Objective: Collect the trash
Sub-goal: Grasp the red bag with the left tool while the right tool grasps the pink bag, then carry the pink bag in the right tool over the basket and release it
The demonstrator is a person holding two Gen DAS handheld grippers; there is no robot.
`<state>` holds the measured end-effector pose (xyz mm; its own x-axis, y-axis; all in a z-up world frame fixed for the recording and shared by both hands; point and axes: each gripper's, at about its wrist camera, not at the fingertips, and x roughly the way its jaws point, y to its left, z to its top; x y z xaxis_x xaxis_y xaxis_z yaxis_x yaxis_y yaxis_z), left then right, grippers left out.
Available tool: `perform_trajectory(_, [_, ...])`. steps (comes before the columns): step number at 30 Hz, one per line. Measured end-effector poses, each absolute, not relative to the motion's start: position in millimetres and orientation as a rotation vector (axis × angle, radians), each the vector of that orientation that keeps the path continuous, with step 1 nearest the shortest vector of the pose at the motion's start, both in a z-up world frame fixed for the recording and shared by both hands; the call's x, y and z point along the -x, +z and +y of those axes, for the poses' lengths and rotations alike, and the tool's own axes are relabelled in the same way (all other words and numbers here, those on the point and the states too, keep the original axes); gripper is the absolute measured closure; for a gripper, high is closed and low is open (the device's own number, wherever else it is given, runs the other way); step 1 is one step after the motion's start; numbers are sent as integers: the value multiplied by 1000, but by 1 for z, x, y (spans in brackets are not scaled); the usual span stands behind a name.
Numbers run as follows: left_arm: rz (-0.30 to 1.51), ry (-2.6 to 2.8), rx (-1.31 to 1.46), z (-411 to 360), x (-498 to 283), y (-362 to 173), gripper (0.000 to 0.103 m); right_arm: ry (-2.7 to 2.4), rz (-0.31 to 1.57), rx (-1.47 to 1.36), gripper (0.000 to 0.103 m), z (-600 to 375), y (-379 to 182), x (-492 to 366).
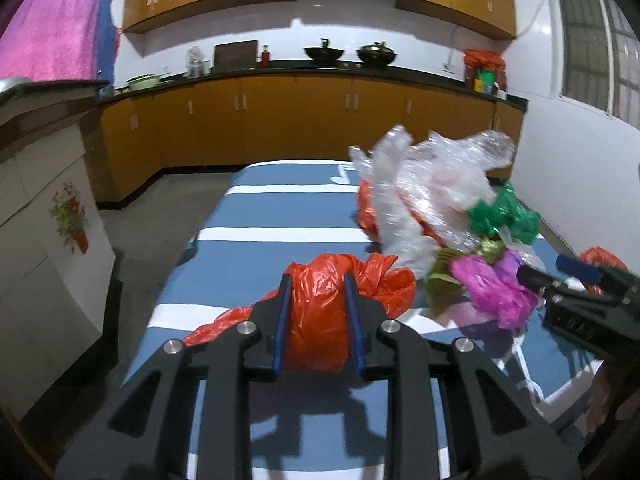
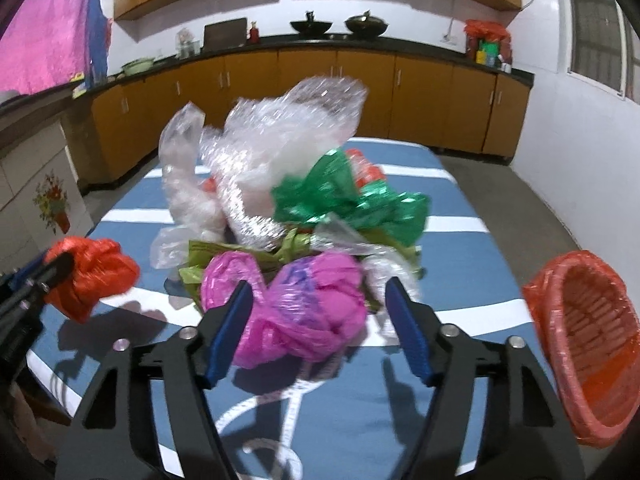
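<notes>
Pick-up step: left gripper (image 1: 316,284) is clamped on the red bag (image 1: 320,320) above the striped table (image 1: 256,232), right gripper (image 2: 320,292) stands half-open around the untouched pink bag (image 2: 304,308); next, likely closing, then carrying both to the orange basket (image 2: 592,344).

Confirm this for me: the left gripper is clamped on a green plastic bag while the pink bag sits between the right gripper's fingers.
Not quite. The bag in the left gripper is the orange-red bag, not a green one; the left wrist view shows it. The green bag lies in the pile. The pink bag does sit between the right gripper's fingers.
</notes>
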<state>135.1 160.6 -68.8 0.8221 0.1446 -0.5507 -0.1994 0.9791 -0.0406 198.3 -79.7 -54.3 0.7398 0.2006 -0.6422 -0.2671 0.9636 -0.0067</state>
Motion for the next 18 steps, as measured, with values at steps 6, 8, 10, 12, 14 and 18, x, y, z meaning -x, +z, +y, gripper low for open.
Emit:
perform_trajectory(6, [574, 201, 124, 169, -134, -67, 77, 261, 748, 154, 64, -68, -73, -204])
perform_trajectory(8, [572, 199, 125, 169, -133, -67, 77, 267, 731, 148, 72, -71, -71, -200])
perform_trajectory(10, [567, 196, 125, 167, -134, -65, 77, 277, 719, 147, 76, -73, -66, -197])
perform_trajectory(12, [562, 193, 125, 165, -134, -64, 77, 298, 704, 129, 77, -77, -60, -195])
perform_trajectory(14, [555, 189, 124, 162, -134, -60, 77, 312, 689, 108, 78, -81, -54, -192])
perform_trajectory(18, [543, 181, 123, 157, -133, -55, 77, 338, 657, 67, 78, -90, -44, -186])
